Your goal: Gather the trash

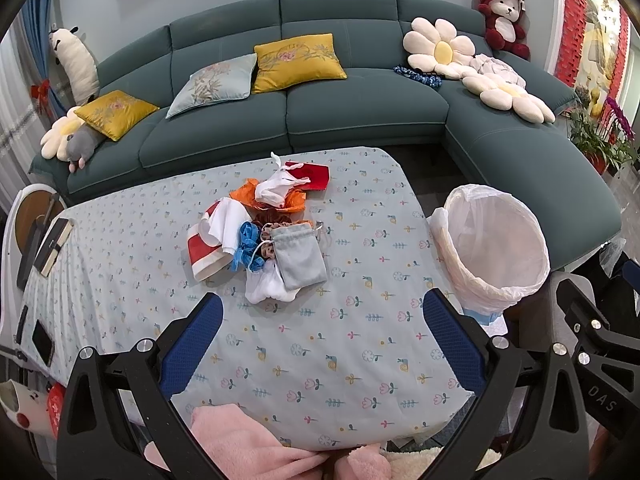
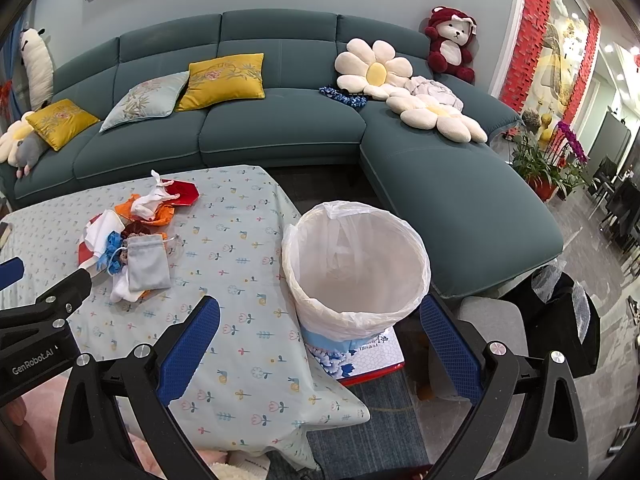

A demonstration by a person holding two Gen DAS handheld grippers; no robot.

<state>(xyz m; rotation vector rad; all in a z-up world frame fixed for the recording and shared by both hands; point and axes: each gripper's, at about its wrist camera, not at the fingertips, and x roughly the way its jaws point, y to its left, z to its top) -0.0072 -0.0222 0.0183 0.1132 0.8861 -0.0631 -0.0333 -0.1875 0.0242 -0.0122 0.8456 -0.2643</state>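
**Inspector A:** Left gripper (image 1: 322,330): jaws spread wide, nothing between them. It hangs over the near part of the desk (image 1: 360,352), which carries a pale blue floral cloth. Right gripper (image 2: 320,332): jaws likewise wide apart and empty, sitting low in its frame with the waste bin (image 2: 356,264) between and beyond the blue pads.

**Inspector B:** Location of the trash?

**Inspector A:** One heap of trash (image 1: 264,232) at the centre of the left view; in the right view it lies at left of centre. It is a mixed lot: a grey drawstring pouch (image 1: 298,252) on top at the near side, white fabric under it, blue scraps just left of the pouch, a red-and-white piece at the left edge, crumpled orange paper (image 1: 248,196) behind, white scraps over that, and a flat red item (image 1: 316,176) at the far end. All rest on the cloth; neither gripper touches any piece.

**Inspector B:** And the bin?

**Inspector A:** Lined with a white bag, standing upright just beside the desk's right edge, on a box with a blue flower print (image 2: 352,356). I see no trash in it. A teal sofa (image 1: 360,112) fills the upper frame.
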